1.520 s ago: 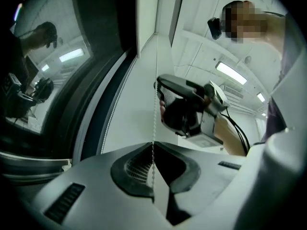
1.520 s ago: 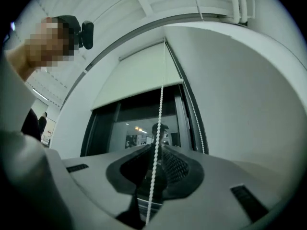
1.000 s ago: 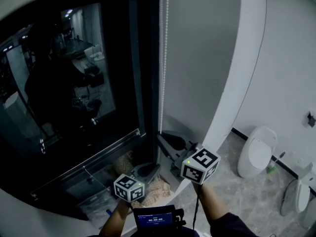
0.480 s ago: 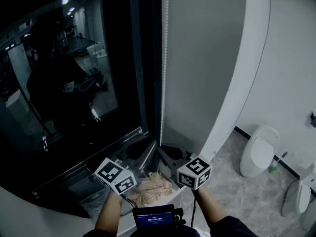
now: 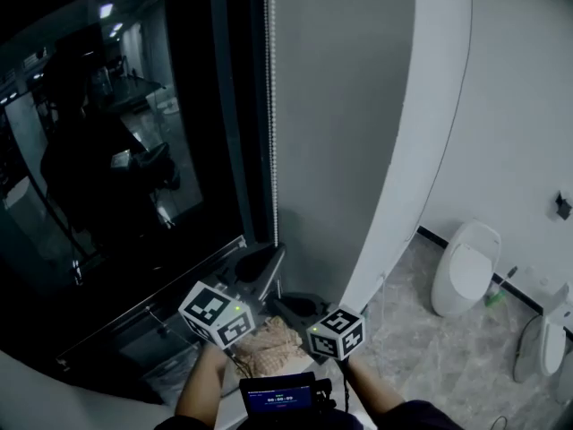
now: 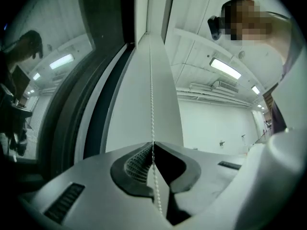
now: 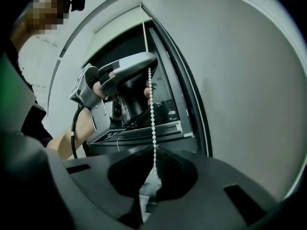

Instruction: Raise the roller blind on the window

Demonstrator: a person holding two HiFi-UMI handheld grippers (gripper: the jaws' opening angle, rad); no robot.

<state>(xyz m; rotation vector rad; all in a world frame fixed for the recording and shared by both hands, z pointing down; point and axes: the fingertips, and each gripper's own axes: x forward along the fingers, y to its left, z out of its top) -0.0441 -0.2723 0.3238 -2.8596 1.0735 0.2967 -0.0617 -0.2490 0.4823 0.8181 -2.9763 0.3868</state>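
A white bead chain hangs down the right edge of the dark window, beside a grey blind panel. My left gripper is shut on the chain; in the left gripper view the beads run straight up out of the closed jaws of that gripper. My right gripper sits just below it and is shut on the same chain, pinched at its tips. The right gripper view shows the left gripper higher on the chain.
A white pillar stands right of the grey panel. Two white toilet fixtures stand on the marble floor at the right. A crumpled beige net lies below the grippers, near the window's lower frame.
The right gripper has come down and leftward on the chain. The left gripper has risen from below the right one to above it. The head view has shifted a little.
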